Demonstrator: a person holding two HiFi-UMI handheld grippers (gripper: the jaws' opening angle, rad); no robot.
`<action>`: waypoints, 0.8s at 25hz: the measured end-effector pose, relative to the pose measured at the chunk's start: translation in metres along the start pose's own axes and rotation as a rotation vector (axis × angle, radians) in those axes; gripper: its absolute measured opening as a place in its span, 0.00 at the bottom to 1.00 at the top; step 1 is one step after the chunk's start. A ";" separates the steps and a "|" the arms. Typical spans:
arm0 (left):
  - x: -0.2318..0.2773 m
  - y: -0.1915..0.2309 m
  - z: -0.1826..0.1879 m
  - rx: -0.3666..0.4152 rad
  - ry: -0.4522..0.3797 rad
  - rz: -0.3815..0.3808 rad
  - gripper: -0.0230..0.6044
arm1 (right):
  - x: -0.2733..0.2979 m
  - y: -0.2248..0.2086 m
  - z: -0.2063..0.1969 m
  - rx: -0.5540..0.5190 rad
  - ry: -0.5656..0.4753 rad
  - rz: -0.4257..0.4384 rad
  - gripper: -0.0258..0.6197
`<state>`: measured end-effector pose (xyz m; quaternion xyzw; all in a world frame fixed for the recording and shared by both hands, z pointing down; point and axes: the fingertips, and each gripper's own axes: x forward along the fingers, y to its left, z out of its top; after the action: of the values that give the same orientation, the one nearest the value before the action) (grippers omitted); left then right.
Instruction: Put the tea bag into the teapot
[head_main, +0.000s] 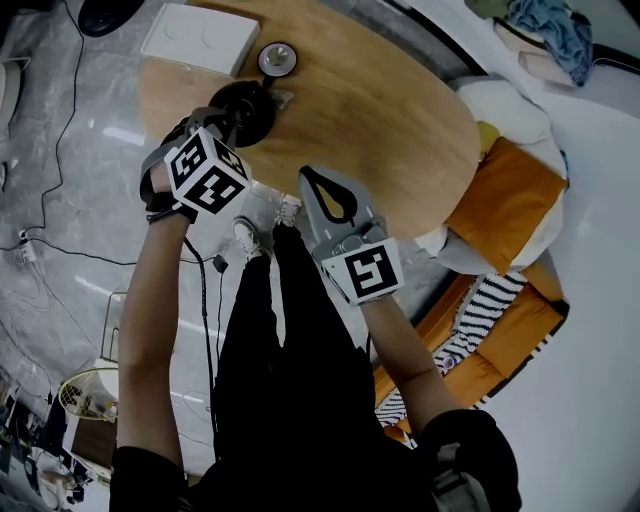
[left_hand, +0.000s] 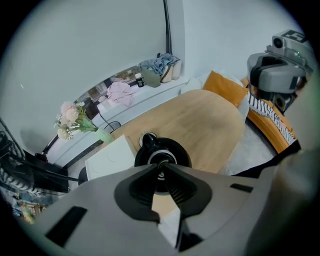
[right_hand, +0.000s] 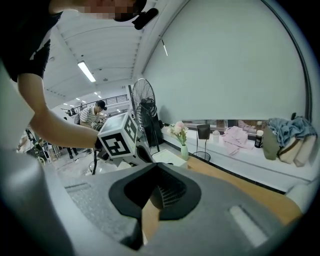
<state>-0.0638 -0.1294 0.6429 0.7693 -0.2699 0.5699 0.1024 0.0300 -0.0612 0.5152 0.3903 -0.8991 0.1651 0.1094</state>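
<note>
1. left claw (left_hand: 161, 167) hangs tips down right over the teapot (left_hand: 176, 153), its tips pressed together with nothing seen pinched between them.
2. teapot is black with a silver-rimmed open mouth; it stands on the wooden table (head_main: 390, 110), near the table's left edge in the head view. the tea bag can't be made out in any view.
3. just beyond the teapot lies a round disc (head_main: 277, 58), and beside that, at the table's far left corner, a flat white box (head_main: 198, 38).
4. right claw (right_hand: 157, 166) is held to the right of the left one, well apart from the teapot, at the table's near edge. its tips are also pressed together and it holds nothing.
5. past the table a vase of flowers (left_hand: 74, 120) stands by a window ledge with clothes (left_hand: 120, 92) heaped on it.
6. an orange cushion (head_main: 505, 195) lies at the table's right side.
</note>
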 end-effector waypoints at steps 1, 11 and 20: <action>-0.002 -0.001 0.000 -0.007 -0.008 0.001 0.10 | -0.003 0.003 0.004 -0.004 -0.011 -0.002 0.05; -0.045 -0.005 0.013 -0.085 -0.123 0.028 0.06 | -0.035 0.031 0.021 -0.036 0.077 -0.011 0.05; -0.127 0.015 0.020 -0.233 -0.294 0.116 0.05 | -0.061 0.065 0.065 -0.027 0.046 -0.019 0.05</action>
<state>-0.0817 -0.1130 0.5155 0.8104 -0.3899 0.4212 0.1172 0.0182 -0.0035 0.4215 0.3935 -0.8947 0.1609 0.1368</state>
